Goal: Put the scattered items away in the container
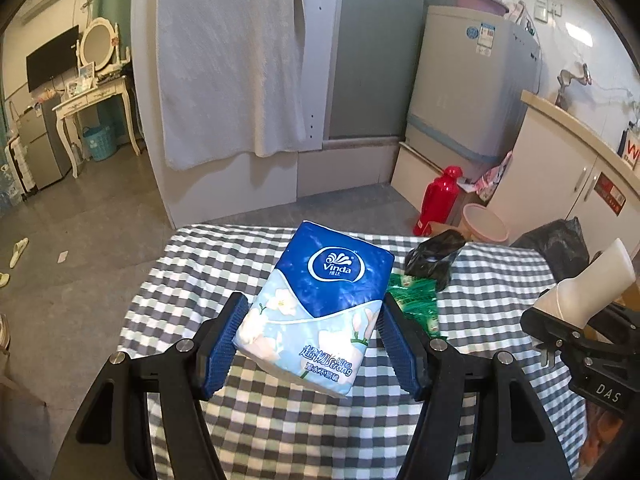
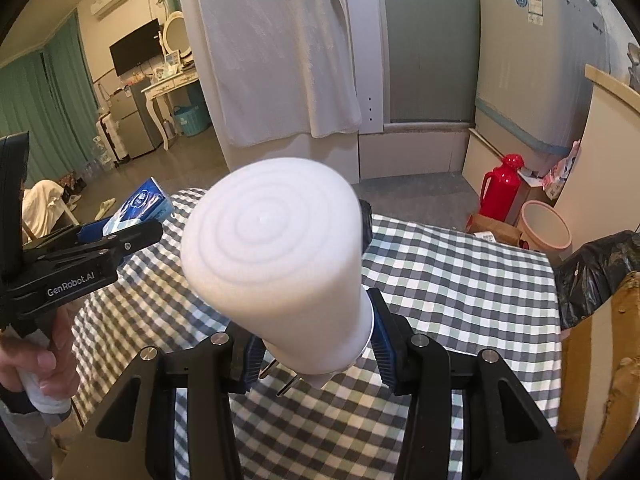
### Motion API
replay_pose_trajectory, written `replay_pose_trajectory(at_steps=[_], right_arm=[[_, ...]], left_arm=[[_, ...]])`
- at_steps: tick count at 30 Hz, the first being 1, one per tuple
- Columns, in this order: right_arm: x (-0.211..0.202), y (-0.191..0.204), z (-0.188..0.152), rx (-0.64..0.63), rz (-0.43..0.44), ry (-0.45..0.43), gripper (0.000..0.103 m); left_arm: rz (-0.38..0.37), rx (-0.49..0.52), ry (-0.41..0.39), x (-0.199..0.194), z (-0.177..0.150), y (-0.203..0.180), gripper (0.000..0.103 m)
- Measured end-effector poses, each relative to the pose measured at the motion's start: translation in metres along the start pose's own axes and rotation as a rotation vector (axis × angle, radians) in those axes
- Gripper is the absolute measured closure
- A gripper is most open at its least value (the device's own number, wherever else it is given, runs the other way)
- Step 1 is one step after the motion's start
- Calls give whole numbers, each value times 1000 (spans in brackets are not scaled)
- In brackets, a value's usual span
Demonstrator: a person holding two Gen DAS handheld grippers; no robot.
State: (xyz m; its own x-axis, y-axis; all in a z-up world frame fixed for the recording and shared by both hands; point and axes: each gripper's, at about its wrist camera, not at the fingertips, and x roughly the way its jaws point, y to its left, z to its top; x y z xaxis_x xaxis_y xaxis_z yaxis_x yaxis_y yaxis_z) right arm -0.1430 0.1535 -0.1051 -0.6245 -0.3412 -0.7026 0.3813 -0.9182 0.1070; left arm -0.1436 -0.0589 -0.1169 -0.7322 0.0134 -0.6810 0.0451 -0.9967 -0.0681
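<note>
Tissue pack [image 1: 316, 304], blue and white, sits clamped between the pads of the left gripper [image 1: 312, 336], lifted clear of the checked tablecloth [image 1: 280, 420] with its long axis running away from the camera and tilted a little right. In the right wrist view the right gripper [image 2: 316, 350] pinches the narrow base of a white plug-in device [image 2: 276, 256], its broad ringed head pointing up and forward, its metal prongs poking out below the pads. Both tools are therefore loaded, side by side above the near part of the table, the left one to the left.

Whatever serves as the container is not clearly shown. A brown cardboard edge [image 2: 624, 360] at the right border of the right wrist view, beside a black plastic bag [image 2: 596, 272], may be it; if so, it lies to the right and the right hand is nearer.

Left on the cloth, at the far right, are a green packet [image 1: 416, 300] and a small black bag [image 1: 434, 258], touching. The white head hides the cloth's far middle.
</note>
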Motion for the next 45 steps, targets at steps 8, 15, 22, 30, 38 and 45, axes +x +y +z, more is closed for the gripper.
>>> replay_pose_trajectory(at_steps=[8, 15, 22, 30, 38, 45], right_arm=[[-32, 14, 2, -15, -6, -40, 58], [-60, 26, 1, -25, -9, -78, 58], [-85, 34, -4, -27, -10, -107, 58], [-118, 44, -8, -42, -19, -151, 58], [-146, 52, -14, -50, -25, -190, 58], [-166, 50, -19, -50, -30, -217, 58]], left_arm=[[3, -9, -56, -36, 4, -3, 36], [5, -15, -98, -69, 3, -5, 36], [13, -17, -131, -97, -1, -7, 36], [11, -11, -173, -127, -4, -15, 36], [8, -2, -214, -157, -10, -21, 36], [3, 5, -236, -176, -15, -27, 36]])
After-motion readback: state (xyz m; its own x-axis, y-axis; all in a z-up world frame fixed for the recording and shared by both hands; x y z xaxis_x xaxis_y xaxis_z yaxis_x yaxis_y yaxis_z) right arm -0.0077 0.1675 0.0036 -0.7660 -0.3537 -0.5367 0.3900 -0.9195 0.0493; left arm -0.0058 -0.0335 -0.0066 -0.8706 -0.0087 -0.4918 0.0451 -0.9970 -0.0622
